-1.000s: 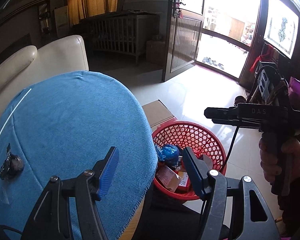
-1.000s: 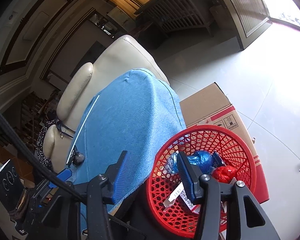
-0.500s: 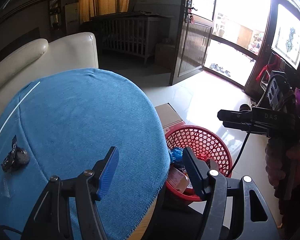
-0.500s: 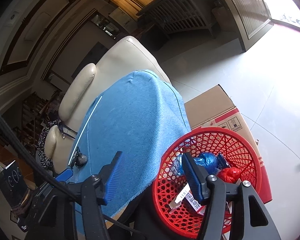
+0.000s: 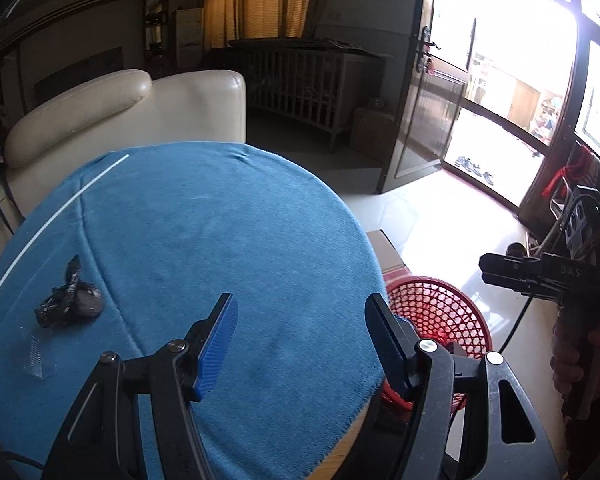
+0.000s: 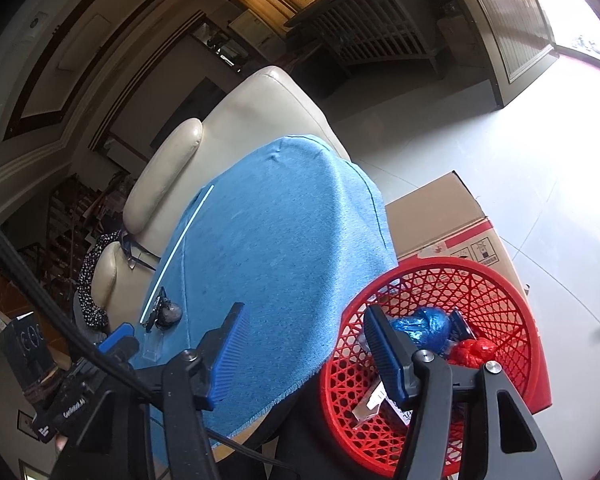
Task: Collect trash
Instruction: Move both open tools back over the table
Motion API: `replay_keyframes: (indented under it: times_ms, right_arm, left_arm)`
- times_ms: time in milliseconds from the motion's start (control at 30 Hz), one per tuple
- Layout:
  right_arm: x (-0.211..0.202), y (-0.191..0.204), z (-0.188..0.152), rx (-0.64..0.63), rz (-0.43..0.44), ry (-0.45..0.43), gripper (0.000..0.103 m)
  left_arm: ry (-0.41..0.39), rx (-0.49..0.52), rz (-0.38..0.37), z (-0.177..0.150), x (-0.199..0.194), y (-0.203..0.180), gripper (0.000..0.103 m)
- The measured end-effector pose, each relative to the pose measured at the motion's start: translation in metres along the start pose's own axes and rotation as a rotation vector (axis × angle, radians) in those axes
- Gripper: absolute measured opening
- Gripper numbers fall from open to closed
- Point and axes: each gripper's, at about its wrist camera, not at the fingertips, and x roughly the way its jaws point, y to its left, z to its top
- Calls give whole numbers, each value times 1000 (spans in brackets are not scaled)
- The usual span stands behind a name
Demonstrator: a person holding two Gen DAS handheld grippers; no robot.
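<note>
A crumpled black wrapper [image 5: 70, 304] [image 6: 166, 313] lies on the left part of the blue-clothed round table [image 5: 220, 240] [image 6: 276, 232]. A small clear plastic piece [image 5: 36, 356] [image 6: 152, 346] lies just in front of it, and a thin white stick [image 5: 60, 224] [image 6: 180, 248] behind it. My left gripper [image 5: 302, 340] hangs open over the table's near edge, right of the wrapper, with nothing between its pads. My right gripper [image 6: 306, 354] [image 5: 488, 270] is open and empty above the gap between table and red basket [image 5: 440, 312] [image 6: 512, 304].
The basket holds a blue bag [image 6: 424, 324], a red bag [image 6: 472, 350] and paper scraps. A cardboard box [image 6: 432, 216] sits behind it on the tiled floor. A cream sofa [image 5: 120, 120] stands behind the table. A hand [image 5: 580, 360] holds the right gripper.
The left gripper swung left over the table, so the basket slid right in its view and the wrapper came closer. The right gripper's jaws widened.
</note>
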Motion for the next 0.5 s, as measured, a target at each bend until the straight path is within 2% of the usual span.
replay_keyframes:
  times_ms: [300, 500]
  right_arm:
    - [11, 15, 0, -28, 5, 22, 63]
    - [17, 33, 4, -67, 22, 37, 63]
  left_arm:
    - [-48, -63, 85, 2, -16, 41, 67]
    - [-83, -95, 229, -5, -37, 83, 67]
